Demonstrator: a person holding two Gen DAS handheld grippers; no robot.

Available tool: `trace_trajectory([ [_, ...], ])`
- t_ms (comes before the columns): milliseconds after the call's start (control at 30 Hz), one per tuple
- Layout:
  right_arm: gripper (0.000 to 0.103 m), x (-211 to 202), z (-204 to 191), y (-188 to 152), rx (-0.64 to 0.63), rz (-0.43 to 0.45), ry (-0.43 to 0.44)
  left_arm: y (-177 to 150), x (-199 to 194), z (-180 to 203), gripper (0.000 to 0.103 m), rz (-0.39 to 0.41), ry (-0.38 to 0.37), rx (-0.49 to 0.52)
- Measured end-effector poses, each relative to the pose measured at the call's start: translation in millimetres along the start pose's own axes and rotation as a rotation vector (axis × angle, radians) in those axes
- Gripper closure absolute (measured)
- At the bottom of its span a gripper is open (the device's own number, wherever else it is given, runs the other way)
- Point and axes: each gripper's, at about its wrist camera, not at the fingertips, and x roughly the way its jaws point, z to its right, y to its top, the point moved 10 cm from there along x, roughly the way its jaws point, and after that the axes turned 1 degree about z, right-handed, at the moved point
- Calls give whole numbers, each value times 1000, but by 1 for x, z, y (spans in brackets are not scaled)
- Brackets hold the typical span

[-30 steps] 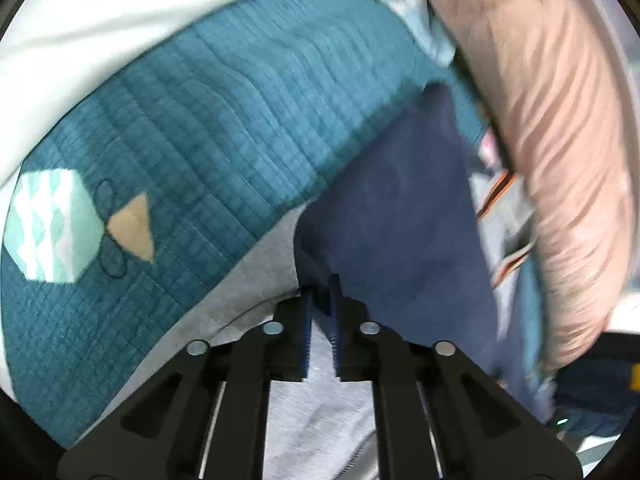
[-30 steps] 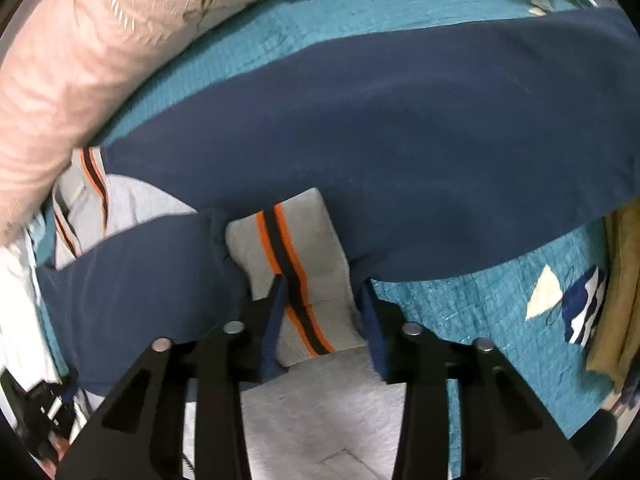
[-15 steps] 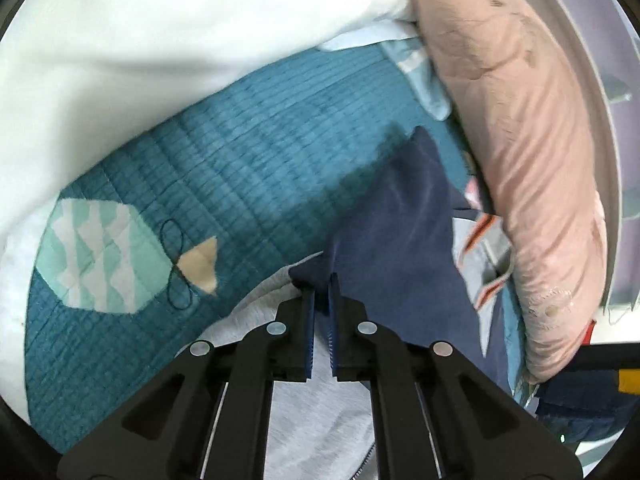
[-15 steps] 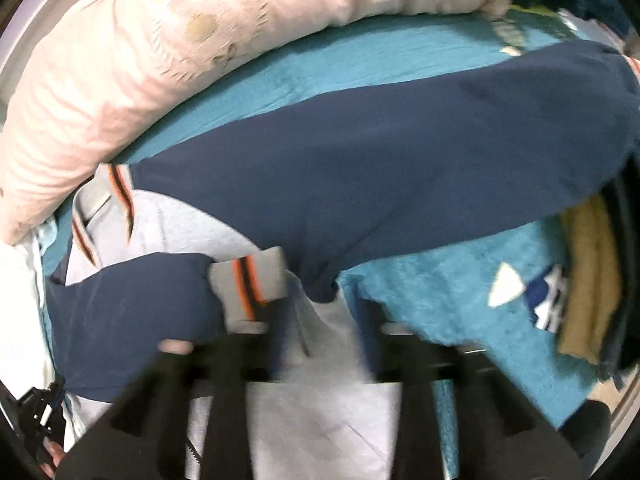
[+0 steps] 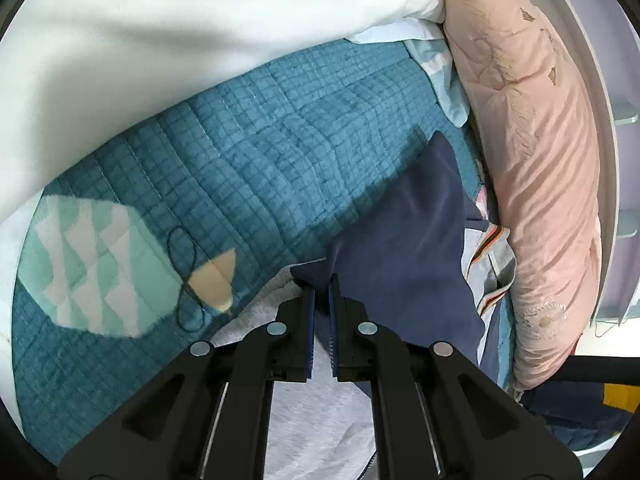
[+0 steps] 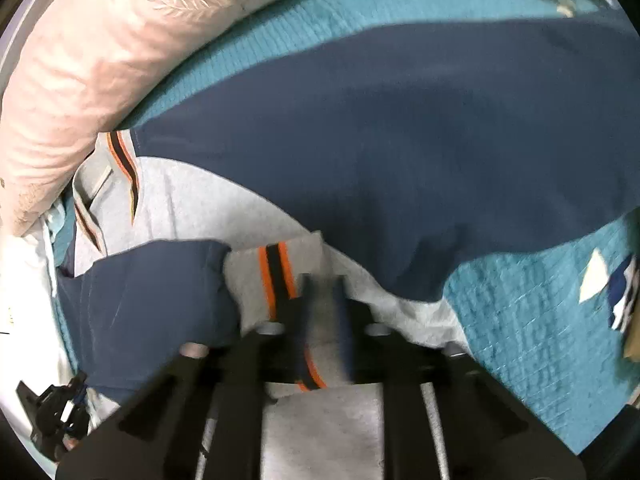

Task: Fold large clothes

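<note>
A navy and grey garment with orange-and-black striped trim lies on a teal quilt (image 5: 260,152). My left gripper (image 5: 322,292) is shut on a corner of its navy sleeve (image 5: 408,248), with grey cloth (image 5: 312,420) below the jaws. In the right wrist view the navy body (image 6: 400,152) stretches across the quilt (image 6: 540,320). My right gripper (image 6: 323,292), blurred, is shut on the grey striped cuff (image 6: 276,276), the jaws nearly together with cuff cloth between them. The striped collar (image 6: 120,168) lies at the left.
A long pink pillow (image 5: 540,160) borders the garment on the right, and shows at the upper left (image 6: 100,60) in the right wrist view. A white duvet (image 5: 160,40) covers the far side of the quilt. A tan item (image 6: 634,344) lies at the right edge.
The right jaws, open around the striped cuff a second ago, have closed on it. The left gripper has kept its grip on the navy cloth and carried it across the quilt.
</note>
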Motion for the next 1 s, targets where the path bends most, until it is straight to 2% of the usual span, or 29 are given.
trace_trajectory([
  [67,103,-14,-12,7,11,43,90,1,-2,-3,97,1,-26,-20],
  [100,103,-19,-15,9,3,58,100,1,-3,-4,97,0,-42,-39],
  [167,103,-20,-10,11,-43,77,26,1,-2,-7,97,6,-58,-64],
  [233,102,-6,1,7,-45,30,-29,-1,0,-7,97,17,-37,-51],
  [267,100,0,9,2,-25,-6,-42,-2,-1,-5,97,22,-26,-34],
  [333,96,2,16,-8,-6,-47,-1,-2,-4,-1,96,27,-8,5],
  [367,91,0,18,-10,-21,-48,-10,-2,-4,-1,96,25,1,19],
  [400,82,-1,20,-12,-54,-36,-41,-2,-3,-2,95,22,4,21],
  [467,79,2,21,-16,-51,-43,-35,-2,-2,-5,95,18,-13,-8],
  [567,66,-3,18,-19,39,-74,73,-2,-4,-7,95,18,-34,-28],
  [600,50,-4,16,-18,56,-75,112,-2,-3,-7,94,17,-34,-24],
  [633,45,-6,12,-17,89,-80,169,-2,-3,-7,94,16,-34,-18],
  [700,45,-7,5,-16,128,-100,230,-1,-4,-8,94,13,-43,-20],
  [800,45,-2,-3,-14,60,-92,166,0,-5,-10,94,12,-57,-35],
  [867,51,6,-6,-17,34,-96,125,1,-6,-13,94,19,-70,-60],
  [900,73,8,-10,-15,23,-89,124,2,-6,-14,94,23,-74,-68],
  [933,89,9,-11,-15,0,-84,94,3,-9,-15,94,34,-79,-79],
  [1000,98,7,-12,-13,-31,-56,40,3,-12,-17,94,53,-93,-104],
])
